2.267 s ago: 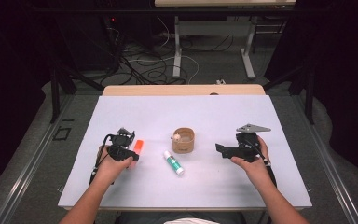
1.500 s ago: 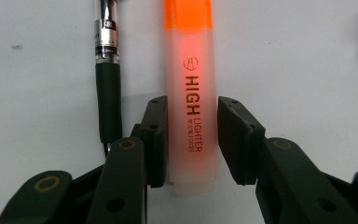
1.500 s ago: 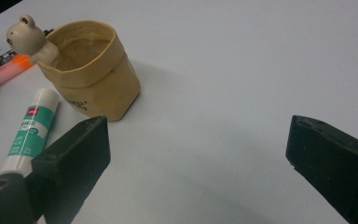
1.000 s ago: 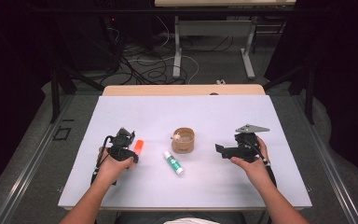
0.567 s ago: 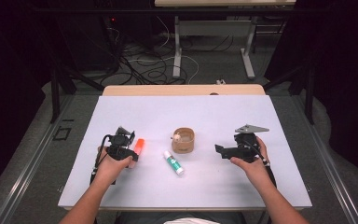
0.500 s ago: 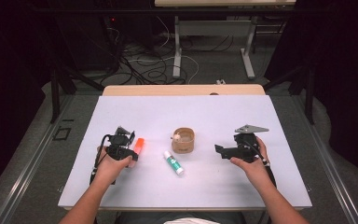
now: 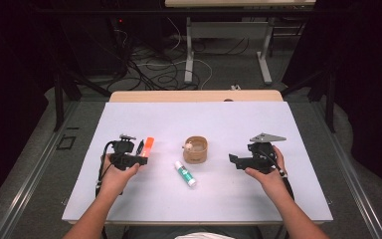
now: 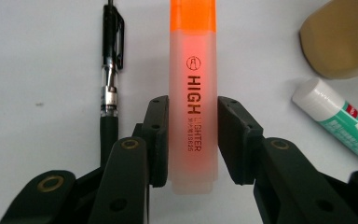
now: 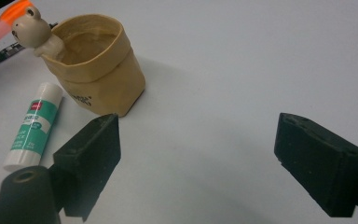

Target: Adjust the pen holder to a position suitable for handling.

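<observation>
An orange highlighter [image 8: 193,93] lies on the white table [image 7: 229,119], and my left gripper [image 8: 193,105] has its jaws pressed against both of its sides, near the rear end. In the high view this gripper [image 7: 140,159] sits at the left, with the highlighter [image 7: 148,146] pointing away from it. A black pen [image 8: 108,70] lies just left of the highlighter. My right gripper [image 9: 196,135] is open wide over bare table, and it shows at the right in the high view [image 7: 234,160]. It faces a tan paper-bag cup [image 9: 95,65] with a small bear figure on its rim.
A green and white glue stick [image 7: 185,173] lies between the two hands, in front of the cup [image 7: 196,149]. It lies at the left in the right gripper view [image 9: 30,123]. Dark floor with cables and desk legs lies beyond the far edge.
Hardly anything. Both hands stay in place, and the left gripper has shifted only slightly at the highlighter.
</observation>
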`<state>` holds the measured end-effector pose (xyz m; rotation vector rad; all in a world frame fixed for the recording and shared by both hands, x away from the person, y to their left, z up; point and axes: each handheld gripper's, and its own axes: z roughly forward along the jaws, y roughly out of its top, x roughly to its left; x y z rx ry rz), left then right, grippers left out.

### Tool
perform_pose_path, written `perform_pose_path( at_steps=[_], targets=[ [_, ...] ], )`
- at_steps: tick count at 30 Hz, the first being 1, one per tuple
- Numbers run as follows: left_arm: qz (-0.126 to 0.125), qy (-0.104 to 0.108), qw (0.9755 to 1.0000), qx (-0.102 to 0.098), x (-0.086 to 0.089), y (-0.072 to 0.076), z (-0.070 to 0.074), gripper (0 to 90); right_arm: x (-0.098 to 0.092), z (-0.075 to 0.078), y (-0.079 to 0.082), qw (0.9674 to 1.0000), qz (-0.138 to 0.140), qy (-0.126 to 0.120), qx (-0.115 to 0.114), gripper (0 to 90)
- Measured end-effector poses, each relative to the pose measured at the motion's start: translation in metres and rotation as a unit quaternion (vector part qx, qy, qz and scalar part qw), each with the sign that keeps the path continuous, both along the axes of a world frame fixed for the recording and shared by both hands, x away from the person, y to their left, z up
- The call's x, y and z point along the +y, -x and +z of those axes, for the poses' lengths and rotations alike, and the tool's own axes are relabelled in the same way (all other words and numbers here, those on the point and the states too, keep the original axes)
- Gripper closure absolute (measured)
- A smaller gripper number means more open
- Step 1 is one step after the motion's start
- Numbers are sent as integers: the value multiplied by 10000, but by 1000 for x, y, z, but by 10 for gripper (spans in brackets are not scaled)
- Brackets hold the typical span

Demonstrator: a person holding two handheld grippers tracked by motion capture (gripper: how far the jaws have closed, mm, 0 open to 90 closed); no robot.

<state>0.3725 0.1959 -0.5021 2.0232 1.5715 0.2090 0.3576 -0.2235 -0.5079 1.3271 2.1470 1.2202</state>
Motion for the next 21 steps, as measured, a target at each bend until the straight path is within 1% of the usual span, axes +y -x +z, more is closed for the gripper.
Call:
perform_pose_path(
  at_steps=[1,2,3,4,5,6,7,8,9,10,12,13,14,16,17,19,21],
  targets=[
    [-19,19,10000,-57,0,1,1,662,0,0,0,10000,1,-4,-11,147],
    [-21,44,9998,-168,0,1,2,662,1,0,0,10000,19,-18,-1,147],
    [-20,93,9997,-214,1,2,3,662,1,0,0,10000,23,3,-21,148],
    [-32,90,9996,-274,1,3,4,663,1,0,0,10000,31,1,-23,149],
    [-33,112,9992,-383,0,4,5,662,1,0,0,10000,40,-8,-23,149],
    [-59,124,9989,-441,0,5,6,663,2,0,0,10000,40,-34,-7,152],
    [-117,153,9988,-457,1,6,8,663,2,0,0,10000,55,-28,-22,154],
    [-122,156,9982,-571,0,7,9,663,3,0,0,10000,62,-36,-29,155],
    [-149,200,9979,-604,0,9,11,663,3,1,0,9999,91,-31,-33,157],
    [-143,220,9971,-717,-1,10,12,663,4,1,1,9999,92,-44,-36,161],
    [-207,247,9963,-793,-2,13,15,663,5,2,1,9999,122,-74,-55,168],
    [-225,283,9954,-888,-3,14,16,662,6,2,2,9999,127,-72,-72,169],
    [-214,313,9949,-937,-4,15,17,663,6,2,2,9999,133,-65,-86,171],
    [-273,350,9934,-1055,-5,18,19,662,8,3,2,9998,156,-44,-63,175],
    [-267,358,9924,-1148,-6,19,19,663,9,3,3,9998,165,-59,-61,176],
    [-332,343,9909,-1262,-6,21,22,663,11,3,3,9997,216,-83,-77,188],
    [-338,372,9892,-1379,-6,23,23,663,13,4,3,9997,238,-111,-19,208]
  ],
)
